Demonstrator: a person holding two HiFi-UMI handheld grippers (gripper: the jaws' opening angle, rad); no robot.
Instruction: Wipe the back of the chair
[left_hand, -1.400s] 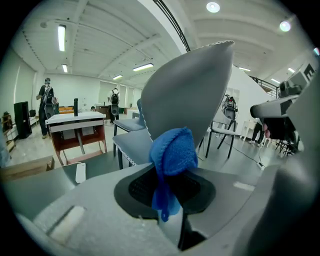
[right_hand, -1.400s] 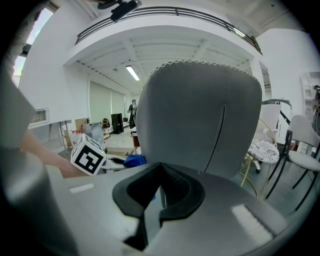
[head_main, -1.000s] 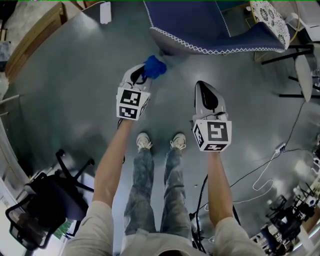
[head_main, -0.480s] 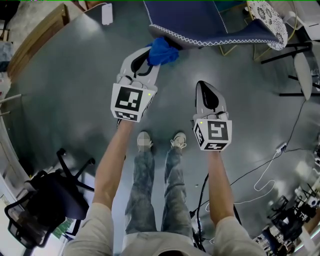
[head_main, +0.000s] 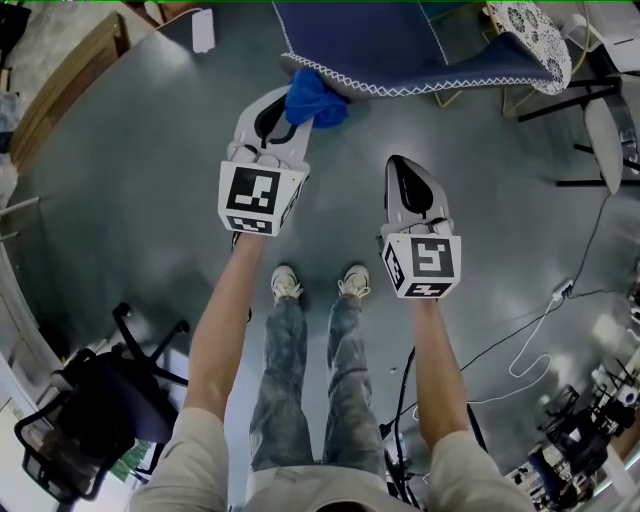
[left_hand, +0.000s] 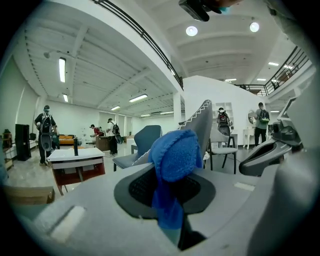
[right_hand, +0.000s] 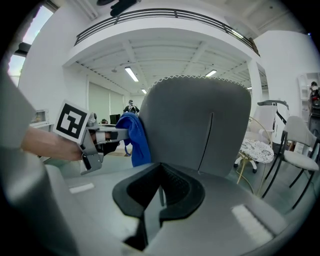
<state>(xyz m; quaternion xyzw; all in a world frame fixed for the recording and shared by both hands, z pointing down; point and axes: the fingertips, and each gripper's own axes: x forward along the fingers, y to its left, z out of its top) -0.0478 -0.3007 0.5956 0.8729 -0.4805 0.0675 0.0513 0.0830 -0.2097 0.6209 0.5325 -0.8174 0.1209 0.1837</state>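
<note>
**A:** ok, what's over on the left?

**B:** A black office chair (head_main: 95, 415) sits low on the left by the person's arm, well apart from everything else. Next comes the left gripper (head_main: 287, 100), jaws pinching a blue cloth (head_main: 316, 97). The cloth is right up against the left end of the chair (head_main: 400, 40) back, at the white zigzag trim. In the left gripper view the bunched cloth blocks most of that chair.

**A:** and the other one?

**B:** The right gripper (head_main: 402, 168) hangs short of the chair, jaws pressed together with nothing in them. In its own view the chair back fills the middle. Further right there's a round lace-topped table (head_main: 535, 30) just beside the chair, plus a cable (head_main: 520, 345) snaking across the grey floor (head_main: 150, 200).
</note>
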